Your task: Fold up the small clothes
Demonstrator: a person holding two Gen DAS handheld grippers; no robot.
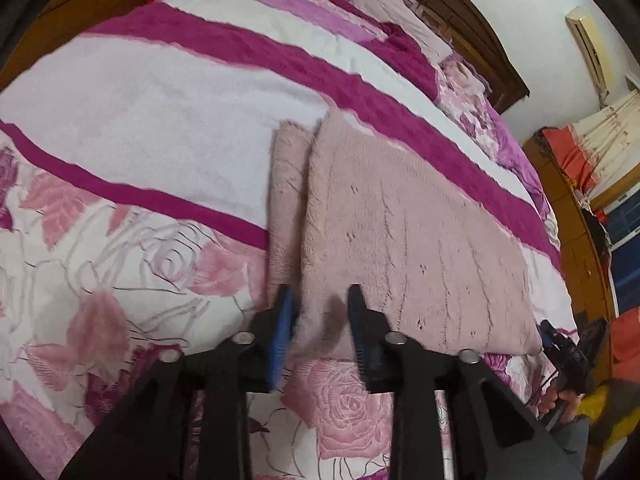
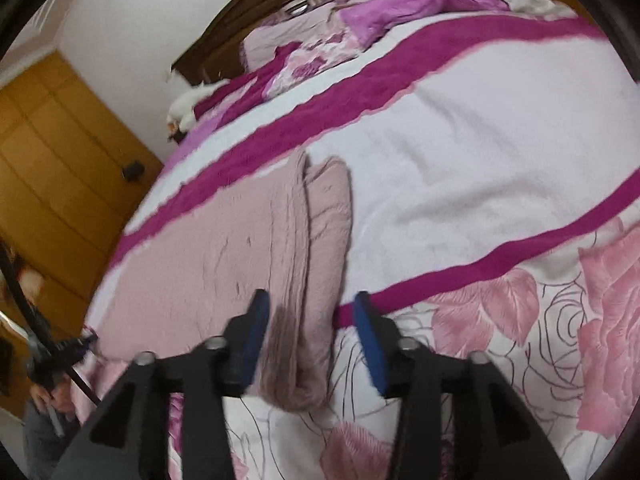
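Note:
A fuzzy dusty-pink garment (image 1: pixel 404 236) lies flat on the bed, its long edges folded over. My left gripper (image 1: pixel 320 300) is open, its blue-padded fingers astride the garment's near left corner, with fabric between them. In the right wrist view the same garment (image 2: pixel 224 236) shows with a folded strip along its right edge. My right gripper (image 2: pixel 308 304) is open, its fingers astride the near end of that folded strip. Neither gripper pinches the cloth. The right gripper also shows at the left wrist view's right edge (image 1: pixel 560 344).
The bed carries a white, magenta-striped and rose-printed cover (image 1: pixel 160 128). A dark wooden headboard (image 2: pixel 256 4) and pillows (image 2: pixel 304 44) stand at the far end. A wooden wardrobe (image 2: pixel 52 152) stands to the left of the bed.

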